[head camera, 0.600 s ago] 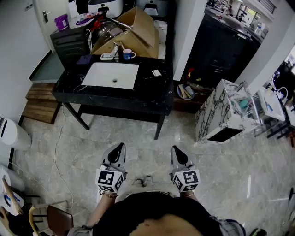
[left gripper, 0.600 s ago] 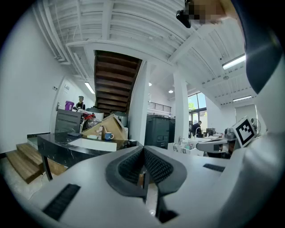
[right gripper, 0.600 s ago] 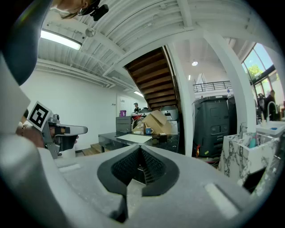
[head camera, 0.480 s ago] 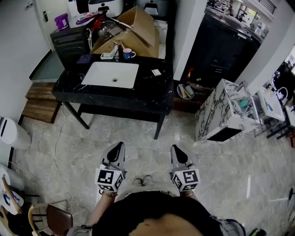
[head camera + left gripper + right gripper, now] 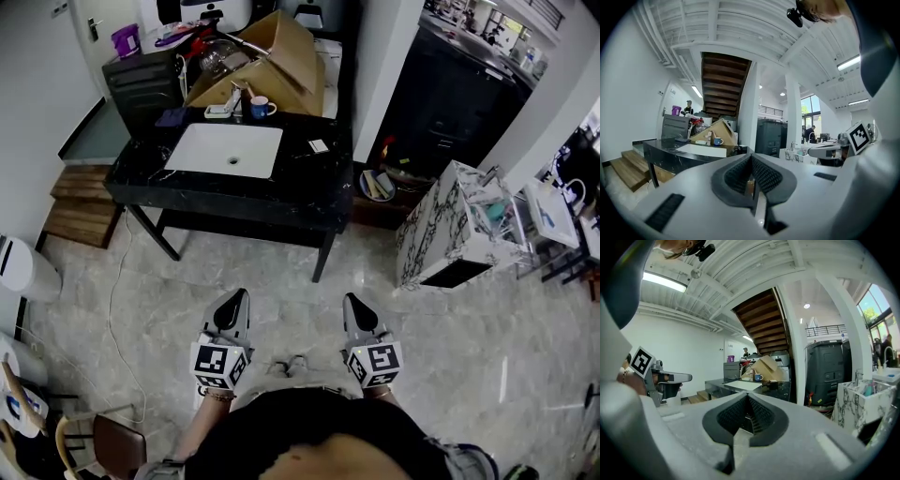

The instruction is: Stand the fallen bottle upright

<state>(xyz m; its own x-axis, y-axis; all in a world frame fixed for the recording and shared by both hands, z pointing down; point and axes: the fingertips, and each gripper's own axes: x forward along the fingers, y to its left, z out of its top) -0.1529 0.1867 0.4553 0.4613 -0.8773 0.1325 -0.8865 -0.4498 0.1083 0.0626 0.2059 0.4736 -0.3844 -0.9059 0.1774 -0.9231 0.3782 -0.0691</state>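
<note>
Little is changing and the task is waiting: I am still holding my left gripper point(image 5: 232, 307) and right gripper point(image 5: 355, 309), jaws shut on nothing, well short of the black surface point(image 5: 309, 192) where a small brown bottle point(image 5: 245, 99) is seemingly standing beside the blue mug point(image 5: 262, 110).

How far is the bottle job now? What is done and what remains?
Done: nothing visible. In hand: nothing; the left gripper and right gripper are both shut and empty, over the floor, short of the black table. Left: reach the table, find the bottle, too small to make out near the blue mug, and stand it upright.
</note>
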